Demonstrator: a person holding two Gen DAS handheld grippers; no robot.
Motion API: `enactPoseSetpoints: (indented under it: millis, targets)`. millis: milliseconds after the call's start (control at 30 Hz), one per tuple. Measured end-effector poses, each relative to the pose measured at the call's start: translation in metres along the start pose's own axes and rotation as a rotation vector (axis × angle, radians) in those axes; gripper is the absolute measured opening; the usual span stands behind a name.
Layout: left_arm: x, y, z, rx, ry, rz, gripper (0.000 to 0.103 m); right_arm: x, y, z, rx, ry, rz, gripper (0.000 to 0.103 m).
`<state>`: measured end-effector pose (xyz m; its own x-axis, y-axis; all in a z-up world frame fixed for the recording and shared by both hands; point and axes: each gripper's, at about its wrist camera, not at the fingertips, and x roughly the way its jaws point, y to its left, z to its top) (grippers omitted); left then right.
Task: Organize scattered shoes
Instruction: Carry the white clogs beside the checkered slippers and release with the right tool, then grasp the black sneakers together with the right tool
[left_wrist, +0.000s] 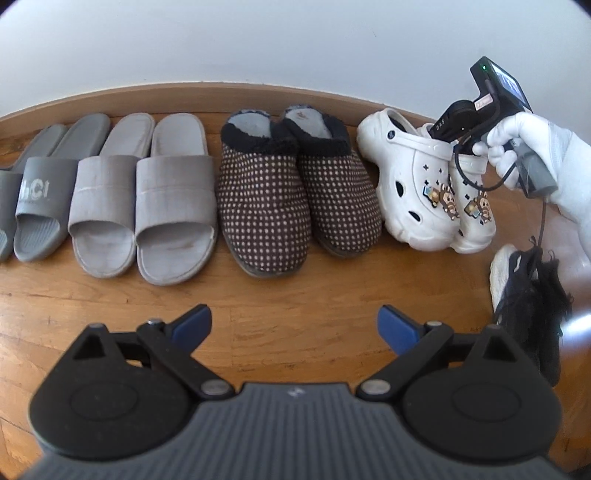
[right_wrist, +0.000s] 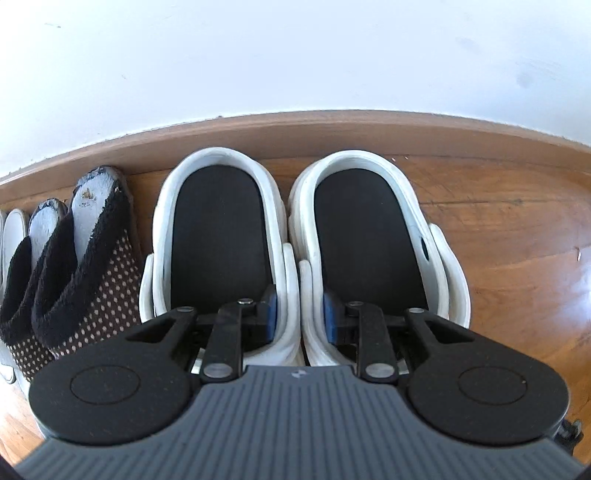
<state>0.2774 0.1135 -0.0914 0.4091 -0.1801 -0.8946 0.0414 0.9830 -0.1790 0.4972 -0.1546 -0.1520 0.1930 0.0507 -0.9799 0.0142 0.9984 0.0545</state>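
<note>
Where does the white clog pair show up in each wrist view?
Left wrist: clogs at right end of the shoe row, right tool above them.
Right wrist: clogs fill the centre, right tool pinching their inner walls together.
Shared landmark: dotted slippers just left of the clogs.

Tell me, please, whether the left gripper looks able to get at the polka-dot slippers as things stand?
Probably yes. The left gripper is open and empty, and only bare wooden floor lies between it and the polka-dot slippers straight ahead. The grey slides and white clogs flank them closely, leaving little side room.
</note>
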Motion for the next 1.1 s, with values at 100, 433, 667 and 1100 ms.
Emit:
enactPoseSetpoints:
  millis: [100, 433, 667, 1100]
  targets:
    - [-0.001, -0.006, -0.001, -0.015, -0.007, 0.004, 0.097, 0.001, 0.001, 0.001, -0.013, -0.007, -0.006, 0.024]
    - [-0.019, -0.044, -0.004, 0.033, -0.020, -0.015, 0.097, -0.034, -0.027, -0.006, -0.023, -0.071, 0.103, 0.051]
    - [-0.037, -0.072, -0.011, 0.061, -0.046, -0.066, 0.097, -0.130, -0.085, -0.061, -0.040, -0.107, 0.248, 0.062]
    - [-0.009, -0.121, -0.039, 0.083, 0.030, -0.114, 0.097, -0.151, -0.247, -0.196, 0.150, 0.016, 0.141, 0.070]
